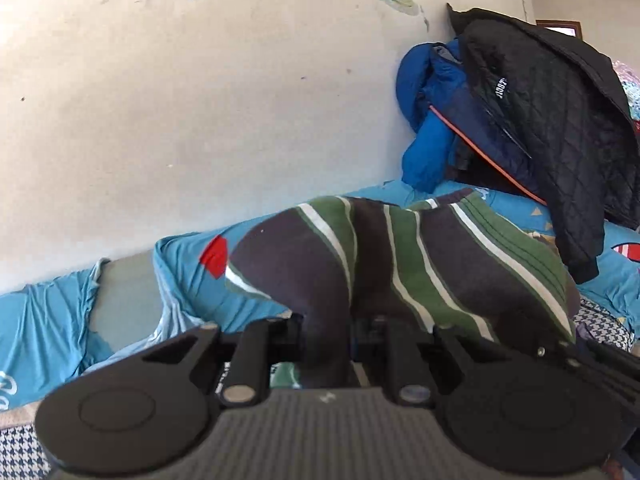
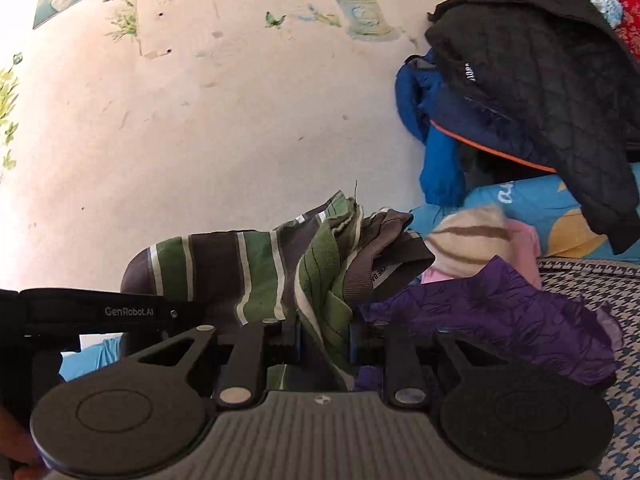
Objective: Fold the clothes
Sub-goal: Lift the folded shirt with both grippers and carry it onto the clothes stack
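A striped garment (image 1: 400, 264) in green, dark brown and white hangs bunched in front of the wall. My left gripper (image 1: 326, 344) is shut on a fold of it, and the cloth drapes over the fingers and hides their tips. In the right wrist view the same striped garment (image 2: 256, 276) stretches leftward, its brown collar and white label turned to the right. My right gripper (image 2: 324, 340) is shut on a green striped edge. The left gripper's black body (image 2: 100, 312) shows at the left edge, against the cloth.
A black quilted jacket (image 1: 552, 120) and a blue jacket (image 1: 432, 120) are piled against the wall at the right. A purple garment (image 2: 500, 320) and a cream-and-pink one (image 2: 480, 236) lie on the bed. Blue printed bedding (image 1: 48, 332) and houndstooth fabric (image 2: 600, 280) cover the bed.
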`<state>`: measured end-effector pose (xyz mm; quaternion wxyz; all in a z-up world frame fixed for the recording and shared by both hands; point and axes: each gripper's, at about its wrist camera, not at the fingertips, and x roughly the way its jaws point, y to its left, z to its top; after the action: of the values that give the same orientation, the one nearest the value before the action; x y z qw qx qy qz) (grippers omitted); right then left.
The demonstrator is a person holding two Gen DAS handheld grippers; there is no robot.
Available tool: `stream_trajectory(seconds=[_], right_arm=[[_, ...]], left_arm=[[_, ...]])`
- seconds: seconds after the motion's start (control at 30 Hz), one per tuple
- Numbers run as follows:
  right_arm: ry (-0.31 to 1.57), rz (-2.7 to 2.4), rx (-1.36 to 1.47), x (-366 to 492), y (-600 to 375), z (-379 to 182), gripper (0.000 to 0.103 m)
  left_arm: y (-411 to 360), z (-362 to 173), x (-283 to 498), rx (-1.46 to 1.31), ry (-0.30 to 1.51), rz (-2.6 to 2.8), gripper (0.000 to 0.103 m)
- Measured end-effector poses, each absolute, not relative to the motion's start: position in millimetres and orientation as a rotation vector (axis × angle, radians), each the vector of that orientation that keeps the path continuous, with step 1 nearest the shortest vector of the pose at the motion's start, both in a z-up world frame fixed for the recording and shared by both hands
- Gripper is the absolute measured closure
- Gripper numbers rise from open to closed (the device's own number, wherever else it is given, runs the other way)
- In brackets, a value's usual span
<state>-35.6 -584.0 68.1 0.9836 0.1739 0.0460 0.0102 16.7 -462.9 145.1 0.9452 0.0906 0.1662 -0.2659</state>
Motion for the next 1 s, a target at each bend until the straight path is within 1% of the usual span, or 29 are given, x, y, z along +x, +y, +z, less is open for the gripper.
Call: stream_trajectory(seconds=[0.33,0.7,0.73,0.83,0.87,0.93,0.97,1.0], right_arm=[[0.056,-0.128,0.494,-45,-657,70,0.082],[0.104,-0.205,0.544,-32,-694,57,0.082],[0.111,-0.21,0.543,-31,-695,56,0.082],[0.155,-0.251,0.53,-24,-698,50,0.082],[0.177,-0.268,0.533,-20,-700,47,0.081],[0.237,-0.324,0.536,-15,-704,42,0.076],[0.255,-0.346,0.547,-15,-707,40,0.075],[0.269,-0.364,0.561,-15,-711,38,0.073]], left_arm=[[-547,149,24,0.238,0.326,-0.649,0.087],[-583,123,46,0.249,0.385,-0.681,0.086],[-584,120,49,0.246,0.394,-0.682,0.084],[-586,112,62,0.229,0.419,-0.653,0.074],[-586,110,67,0.221,0.426,-0.635,0.073],[-580,108,78,0.205,0.434,-0.587,0.071],[-575,109,84,0.191,0.434,-0.559,0.065],[-570,111,89,0.173,0.434,-0.536,0.062]])
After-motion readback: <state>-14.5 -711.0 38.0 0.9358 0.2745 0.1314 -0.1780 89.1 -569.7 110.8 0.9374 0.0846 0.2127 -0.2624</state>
